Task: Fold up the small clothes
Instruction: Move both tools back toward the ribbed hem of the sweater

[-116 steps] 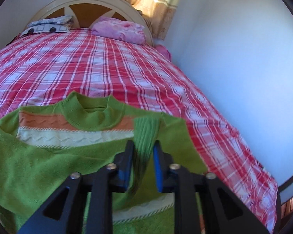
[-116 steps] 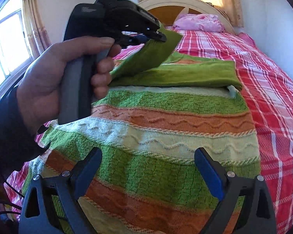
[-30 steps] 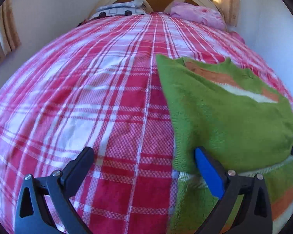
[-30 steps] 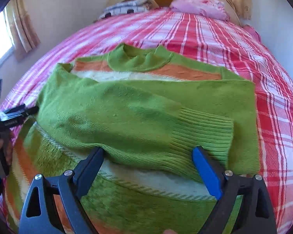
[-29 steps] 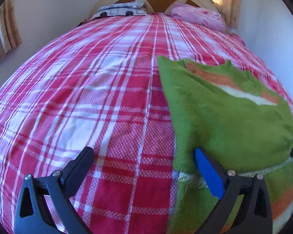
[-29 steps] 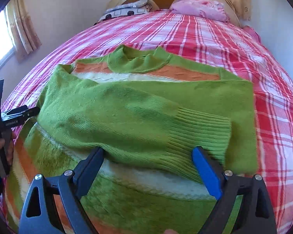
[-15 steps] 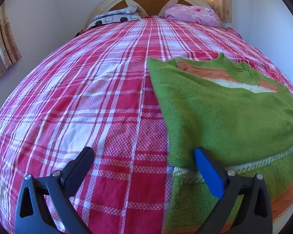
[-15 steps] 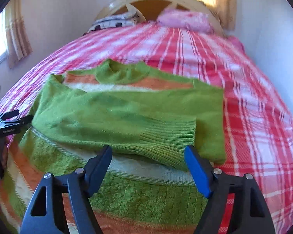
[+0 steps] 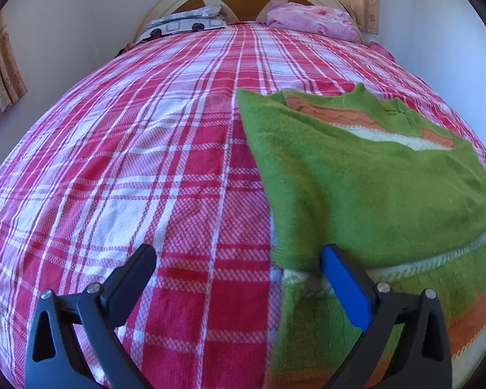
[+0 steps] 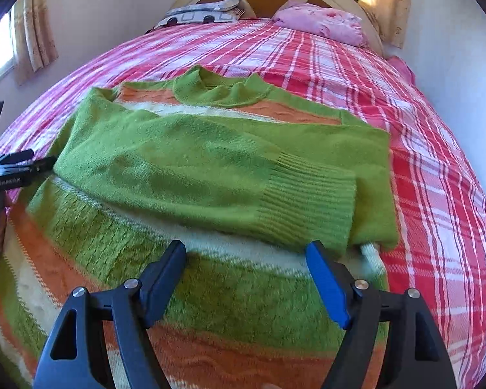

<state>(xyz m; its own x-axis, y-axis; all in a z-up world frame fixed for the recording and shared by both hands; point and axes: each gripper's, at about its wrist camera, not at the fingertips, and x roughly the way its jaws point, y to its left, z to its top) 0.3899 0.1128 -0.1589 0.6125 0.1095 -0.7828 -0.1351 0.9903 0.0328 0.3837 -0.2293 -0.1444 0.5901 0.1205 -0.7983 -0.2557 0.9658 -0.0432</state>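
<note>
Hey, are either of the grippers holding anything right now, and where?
Nothing is held. The left gripper and right gripper both have open jaws above the green, orange and cream striped knit sweater.

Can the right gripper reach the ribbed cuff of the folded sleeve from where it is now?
Probably yes. The right gripper is open and empty, and the ribbed cuff lies on top of the green sweater just ahead of its fingertips, with nothing covering it or standing between them.
</note>
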